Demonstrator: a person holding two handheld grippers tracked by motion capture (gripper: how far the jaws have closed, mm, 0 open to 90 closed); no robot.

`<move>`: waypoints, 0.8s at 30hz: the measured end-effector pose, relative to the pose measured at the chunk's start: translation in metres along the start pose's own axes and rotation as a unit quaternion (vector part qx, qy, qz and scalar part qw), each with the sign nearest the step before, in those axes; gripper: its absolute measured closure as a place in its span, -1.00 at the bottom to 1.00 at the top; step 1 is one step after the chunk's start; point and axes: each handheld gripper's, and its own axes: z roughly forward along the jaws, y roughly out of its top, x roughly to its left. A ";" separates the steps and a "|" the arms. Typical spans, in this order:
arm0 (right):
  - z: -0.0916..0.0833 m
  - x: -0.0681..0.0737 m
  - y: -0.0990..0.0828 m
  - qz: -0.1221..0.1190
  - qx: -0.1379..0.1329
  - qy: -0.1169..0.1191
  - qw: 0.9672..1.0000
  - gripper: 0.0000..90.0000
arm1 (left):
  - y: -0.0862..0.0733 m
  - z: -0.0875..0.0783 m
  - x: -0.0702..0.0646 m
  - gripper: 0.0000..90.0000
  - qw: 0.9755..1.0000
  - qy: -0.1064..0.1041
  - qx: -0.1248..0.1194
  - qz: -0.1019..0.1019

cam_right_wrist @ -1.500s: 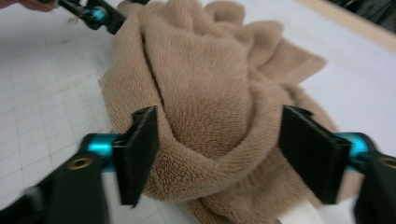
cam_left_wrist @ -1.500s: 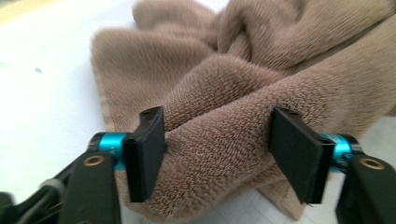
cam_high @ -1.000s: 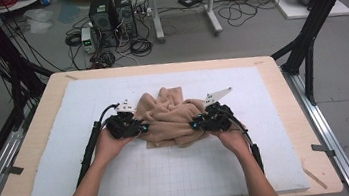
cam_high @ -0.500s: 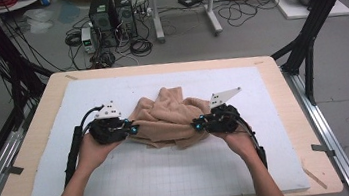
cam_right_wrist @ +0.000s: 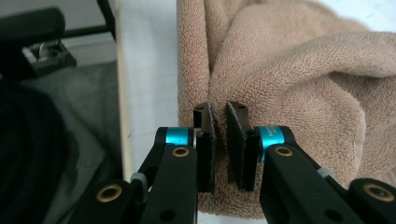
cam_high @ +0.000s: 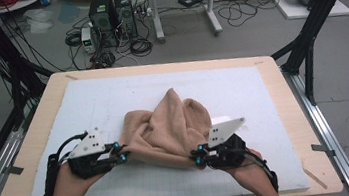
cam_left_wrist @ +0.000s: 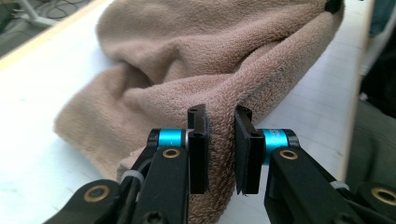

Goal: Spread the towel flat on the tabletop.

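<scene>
In the high view, a tan terry towel (cam_high: 169,131) lies bunched on the pale gridded mat (cam_high: 241,84) that covers the wooden worktop (cam_high: 282,90), toward the person's side of it. The left tongs (cam_high: 121,154) meet the towel's left edge and the right tongs (cam_high: 197,158) meet its lower right edge, each held in a hand coming in from the bottom. Between the two grips the cloth hangs in a stretched fold, while the middle rises in a crumpled peak pointing away from the person. A grey three-cornered plate sits on top of each tool, and black cables trail back along the forearms.

In the left gripper view, the left tongs (cam_left_wrist: 219,149) have a thick rolled edge of the towel (cam_left_wrist: 196,60) between their two black jaws. The jaws stand a little apart with the cloth filling the gap and pressed by both pads; they have just been closing on it. Beyond, the towel sags in soft folds over the mat.

In the right gripper view, the right tongs (cam_right_wrist: 220,144) are nearly closed, pinching a thin doubled edge of the towel (cam_right_wrist: 289,79) between the pads. The rest of the cloth bulges up and to the right, and the worktop's edge runs down the left.
</scene>
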 end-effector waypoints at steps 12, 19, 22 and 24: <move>0.020 -0.010 -0.038 0.057 -0.011 0.039 0.998 0.34 | -0.039 0.026 0.001 0.29 0.998 -0.041 0.015 -0.045; 0.002 -0.031 -0.028 0.051 -0.031 -0.011 0.998 0.30 | -0.018 0.019 0.023 0.03 0.998 -0.016 -0.021 -0.052; 0.007 -0.047 -0.018 0.039 -0.029 -0.029 0.998 0.32 | -0.012 0.031 0.034 -0.01 0.999 0.000 -0.021 -0.048; 0.016 -0.058 -0.010 0.027 -0.021 -0.039 0.999 0.34 | -0.010 0.044 0.042 -0.01 0.999 0.009 -0.013 -0.044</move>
